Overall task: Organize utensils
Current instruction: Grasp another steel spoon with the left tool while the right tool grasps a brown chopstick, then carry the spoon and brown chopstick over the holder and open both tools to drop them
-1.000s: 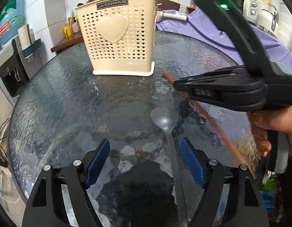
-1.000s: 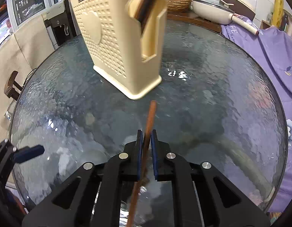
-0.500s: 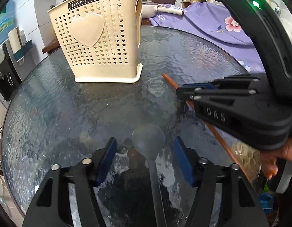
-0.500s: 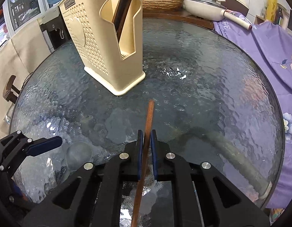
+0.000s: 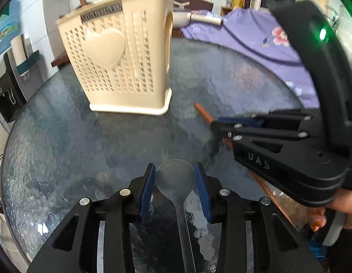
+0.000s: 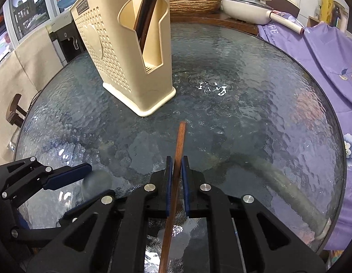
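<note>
The cream perforated plastic utensil holder [image 6: 128, 52] stands on the round textured glass surface [image 6: 255, 118], dark handles inside. My left gripper [image 5: 175, 179] pinches the translucent plastic spoon [image 5: 176, 182], bowl forward. My right gripper [image 6: 175, 177] clamps the brown wooden chopstick [image 6: 179, 141], pointing toward the holder.

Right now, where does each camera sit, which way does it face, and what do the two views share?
Left wrist: on the left gripper, looking forward over the glass table; its fingers flank a clear spoon; the right gripper enters from the right.
Right wrist: on the right gripper, shut on a brown chopstick; the left gripper shows lower left.
Shared: cream utensil holder, table, spoon, chopstick.
</note>
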A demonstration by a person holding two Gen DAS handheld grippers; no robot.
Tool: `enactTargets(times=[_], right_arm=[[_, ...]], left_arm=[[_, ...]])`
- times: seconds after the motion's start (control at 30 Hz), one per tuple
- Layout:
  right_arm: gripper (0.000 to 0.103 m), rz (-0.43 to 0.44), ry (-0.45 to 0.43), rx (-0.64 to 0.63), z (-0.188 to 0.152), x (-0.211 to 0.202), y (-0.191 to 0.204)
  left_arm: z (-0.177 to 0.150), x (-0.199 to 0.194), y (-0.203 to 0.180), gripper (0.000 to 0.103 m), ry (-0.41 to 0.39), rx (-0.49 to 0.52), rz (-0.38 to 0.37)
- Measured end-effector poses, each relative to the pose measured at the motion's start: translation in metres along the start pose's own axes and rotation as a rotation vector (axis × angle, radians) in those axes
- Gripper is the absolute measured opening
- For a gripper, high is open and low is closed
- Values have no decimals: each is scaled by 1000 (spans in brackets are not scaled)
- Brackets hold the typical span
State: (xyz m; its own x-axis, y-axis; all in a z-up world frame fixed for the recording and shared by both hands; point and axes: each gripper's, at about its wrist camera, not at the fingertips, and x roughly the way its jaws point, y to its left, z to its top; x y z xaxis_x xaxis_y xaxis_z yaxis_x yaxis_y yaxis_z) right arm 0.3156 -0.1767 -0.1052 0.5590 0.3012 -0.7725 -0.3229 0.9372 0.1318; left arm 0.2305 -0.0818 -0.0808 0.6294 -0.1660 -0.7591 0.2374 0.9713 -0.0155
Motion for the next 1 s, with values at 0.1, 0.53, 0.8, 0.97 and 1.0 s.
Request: enactTargets(times=[0.1,0.53,0.8,0.97,1.0], right_arm=[[8,11,-45,7,3,-12,0],[8,249,-305,98,23,-120,-3],[7,289,-382,42,23,-164,12],[7,291,-390,29,26,-168,14],[7,291,-391,26,27,-168,15]], left_arm=[[5,-18,6,35,-62,-19,-3],[18,-92,31,35,-249,-75,-38],[15,-110,36,35,-303,-91,-45],[17,-114,42,35,-319,-94,-51],[18,-115,45,35,-321,-93,-54]])
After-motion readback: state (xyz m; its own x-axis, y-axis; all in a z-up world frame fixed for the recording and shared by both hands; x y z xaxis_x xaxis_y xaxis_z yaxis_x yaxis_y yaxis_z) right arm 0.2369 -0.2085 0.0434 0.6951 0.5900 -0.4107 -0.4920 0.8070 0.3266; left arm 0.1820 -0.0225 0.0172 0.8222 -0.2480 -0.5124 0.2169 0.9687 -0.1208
